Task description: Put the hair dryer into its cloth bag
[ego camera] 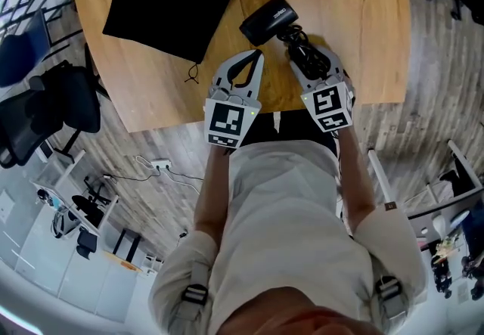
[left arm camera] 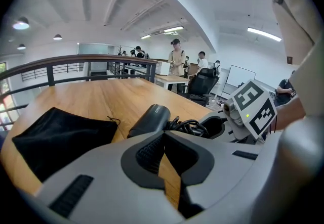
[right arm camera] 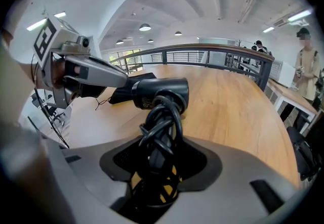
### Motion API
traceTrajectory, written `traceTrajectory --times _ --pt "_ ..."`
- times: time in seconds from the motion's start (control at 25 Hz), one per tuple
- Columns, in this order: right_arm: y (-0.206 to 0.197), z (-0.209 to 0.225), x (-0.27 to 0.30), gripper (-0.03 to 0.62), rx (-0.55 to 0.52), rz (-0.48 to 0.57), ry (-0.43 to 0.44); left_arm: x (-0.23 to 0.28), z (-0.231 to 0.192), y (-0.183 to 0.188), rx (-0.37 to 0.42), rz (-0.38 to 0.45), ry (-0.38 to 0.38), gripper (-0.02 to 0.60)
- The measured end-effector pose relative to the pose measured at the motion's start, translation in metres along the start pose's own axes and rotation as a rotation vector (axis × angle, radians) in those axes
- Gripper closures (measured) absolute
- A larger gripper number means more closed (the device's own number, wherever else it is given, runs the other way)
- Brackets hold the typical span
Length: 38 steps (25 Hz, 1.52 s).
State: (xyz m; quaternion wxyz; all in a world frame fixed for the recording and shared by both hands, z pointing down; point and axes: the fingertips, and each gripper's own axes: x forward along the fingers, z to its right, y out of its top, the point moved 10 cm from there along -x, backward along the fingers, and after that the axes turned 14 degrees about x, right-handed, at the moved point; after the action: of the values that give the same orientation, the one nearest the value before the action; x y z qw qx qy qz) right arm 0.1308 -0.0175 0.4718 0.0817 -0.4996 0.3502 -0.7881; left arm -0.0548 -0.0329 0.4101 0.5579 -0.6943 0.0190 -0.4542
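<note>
The black hair dryer (ego camera: 268,20) lies on the wooden table (ego camera: 151,84) near its front edge, its cord coiled round the handle (ego camera: 306,54). My right gripper (ego camera: 308,61) is shut on that cord-wrapped handle; in the right gripper view the bundle (right arm camera: 159,117) fills the gap between the jaws, with the dryer's barrel (right arm camera: 159,91) just beyond. My left gripper (ego camera: 259,55) hovers just left of the dryer, shut, tips together and nothing between them (left arm camera: 163,137). The flat black cloth bag (ego camera: 168,10) with a drawstring lies further left (left arm camera: 55,137), apart from both grippers.
The table's front edge (ego camera: 189,118) runs right under both grippers. A black office chair (ego camera: 53,110) stands on the floor at the left. Cables and a power strip (ego camera: 159,167) lie on the floor. People (left arm camera: 176,56) stand far behind a railing.
</note>
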Motion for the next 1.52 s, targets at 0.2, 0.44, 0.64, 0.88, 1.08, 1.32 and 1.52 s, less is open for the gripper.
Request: traceTrajectory --times 0.2,0.44,0.64,0.88,1.08,1.32,1.52 --pt "0.007 -0.018 0.001 0.381 -0.009 -0.002 -0.001 -0.019 -0.018 -0.011 -0.004 0.006 0.034 0.561" --pt "0.012 -0.032 -0.001 0.381 0.005 0.005 -0.022 -0.030 -0.044 -0.025 0.001 0.003 0.047 0.561" --pt "0.011 -0.046 0.001 0.381 0.018 0.003 -0.041 -0.035 -0.065 -0.040 0.024 -0.020 0.058 0.561" --pt "0.010 -0.053 0.005 0.381 0.028 -0.007 -0.056 -0.028 -0.087 -0.056 0.072 -0.063 0.075 0.561" --pt "0.008 -0.055 0.005 0.381 0.032 -0.018 -0.065 -0.019 -0.097 -0.065 0.114 -0.121 0.070 0.560" --pt "0.004 -0.058 0.002 0.381 0.039 -0.025 -0.080 -0.013 -0.097 -0.070 0.154 -0.158 0.046 0.558" --pt "0.003 -0.061 -0.001 0.381 0.041 -0.025 -0.086 -0.008 -0.096 -0.072 0.172 -0.182 0.039 0.503"
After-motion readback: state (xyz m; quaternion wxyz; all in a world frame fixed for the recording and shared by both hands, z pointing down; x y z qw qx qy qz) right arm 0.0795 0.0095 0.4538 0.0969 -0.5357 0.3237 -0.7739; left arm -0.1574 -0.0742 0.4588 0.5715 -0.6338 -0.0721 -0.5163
